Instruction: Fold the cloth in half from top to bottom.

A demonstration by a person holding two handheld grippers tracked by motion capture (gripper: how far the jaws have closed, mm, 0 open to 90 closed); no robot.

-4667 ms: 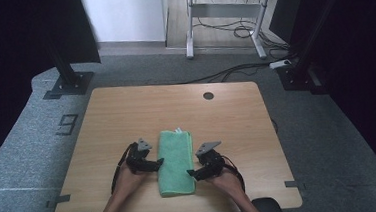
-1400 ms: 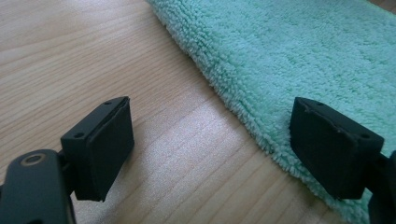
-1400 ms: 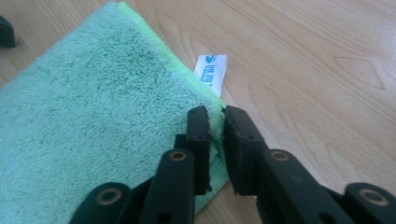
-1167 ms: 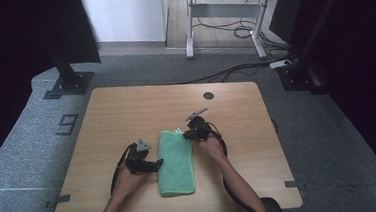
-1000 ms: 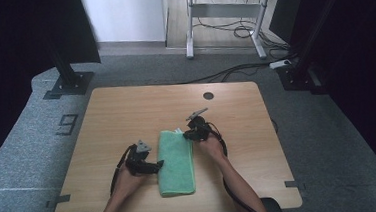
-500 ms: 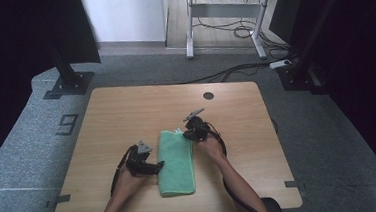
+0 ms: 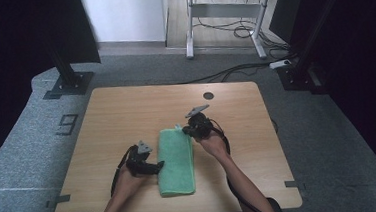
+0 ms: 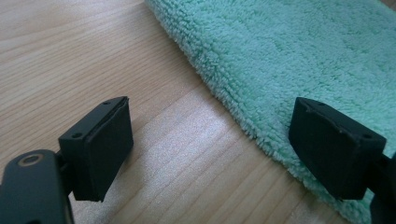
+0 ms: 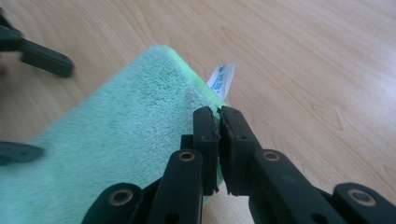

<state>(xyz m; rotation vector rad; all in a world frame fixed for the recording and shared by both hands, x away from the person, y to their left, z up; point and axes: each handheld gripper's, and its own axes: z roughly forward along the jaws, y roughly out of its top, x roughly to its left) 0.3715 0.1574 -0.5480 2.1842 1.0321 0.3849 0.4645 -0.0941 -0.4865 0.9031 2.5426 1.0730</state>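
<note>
The right claw [image 9: 218, 116] is clenched on the far right corner of the green towel [image 9: 116, 135], pinching its edge just beside the white label [image 9: 221, 79]. The left claw [image 8: 210, 144] stands released, one jaw over the towel's near left edge. The folded towel lies on the wooden table [image 7: 126, 110].

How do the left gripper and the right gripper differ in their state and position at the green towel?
The left gripper has its jaws wide open, one over bare wood and one over the towel's edge, gripping nothing; the right gripper is shut on the green towel, pinching its edge beside the white label. In the high view, the left gripper lies at the towel's left long side, while the right gripper is at its far right corner. Both are black, hand-held, at the same towel.
</note>
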